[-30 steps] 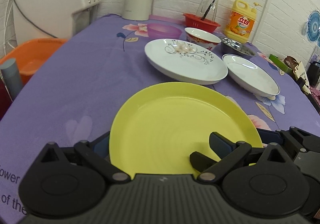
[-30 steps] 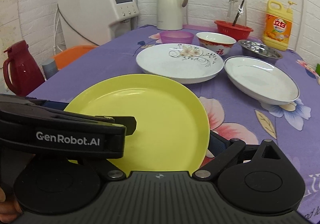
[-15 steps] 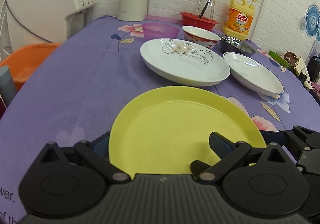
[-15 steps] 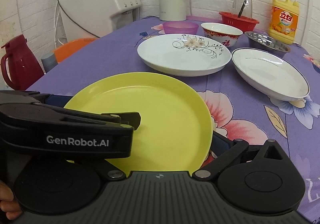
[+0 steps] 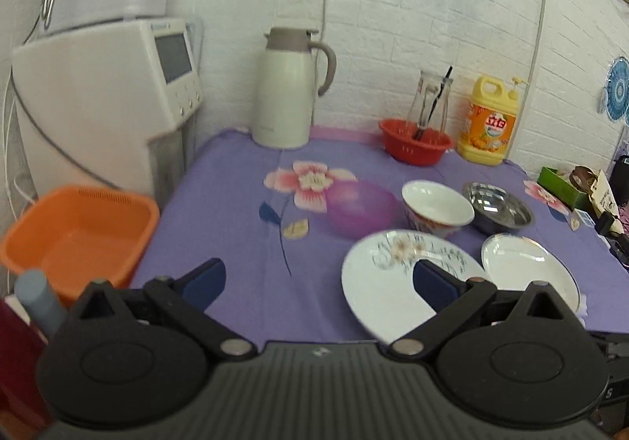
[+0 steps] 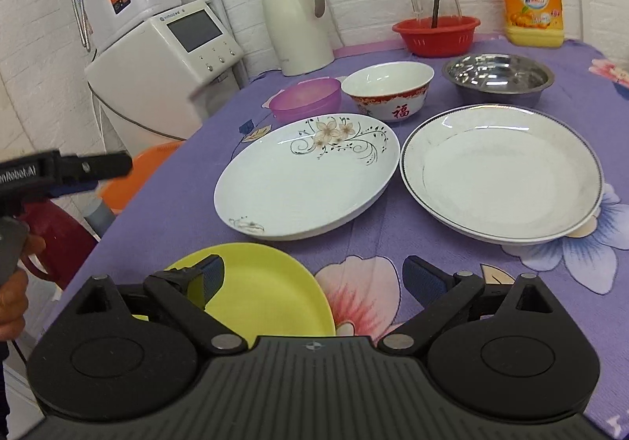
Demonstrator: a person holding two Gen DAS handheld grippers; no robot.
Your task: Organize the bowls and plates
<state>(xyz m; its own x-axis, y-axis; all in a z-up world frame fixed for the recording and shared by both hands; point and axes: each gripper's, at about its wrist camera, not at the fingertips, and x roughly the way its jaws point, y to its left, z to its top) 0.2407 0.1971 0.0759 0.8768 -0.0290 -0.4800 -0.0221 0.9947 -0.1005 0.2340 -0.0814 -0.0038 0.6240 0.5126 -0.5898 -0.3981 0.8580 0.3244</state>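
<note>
The yellow plate (image 6: 259, 294) lies on the purple cloth, just below my right gripper (image 6: 312, 277), which is open and empty above it. My left gripper (image 5: 314, 281) is open, empty and raised; it also shows at the left of the right wrist view (image 6: 70, 169). A flowered white plate (image 6: 310, 173) (image 5: 385, 283) and a rimmed white plate (image 6: 503, 173) (image 5: 523, 267) sit side by side. Behind them stand a purple bowl (image 6: 306, 98) (image 5: 359, 206), a red-patterned white bowl (image 6: 389, 88) (image 5: 436, 204) and a steel bowl (image 6: 499, 72) (image 5: 497, 206).
At the back stand a thermos jug (image 5: 289, 86), a red basket (image 5: 414, 139) with a glass jar, and a yellow detergent bottle (image 5: 489, 121). A white water dispenser (image 5: 102, 98), an orange tub (image 5: 74, 235) and a dark red jug (image 6: 55, 235) are off the table's left edge.
Both grippers have let go of the yellow plate and opened. The left gripper has lifted up and away; the right gripper has risen and pulled back, with the plate left on the cloth.
</note>
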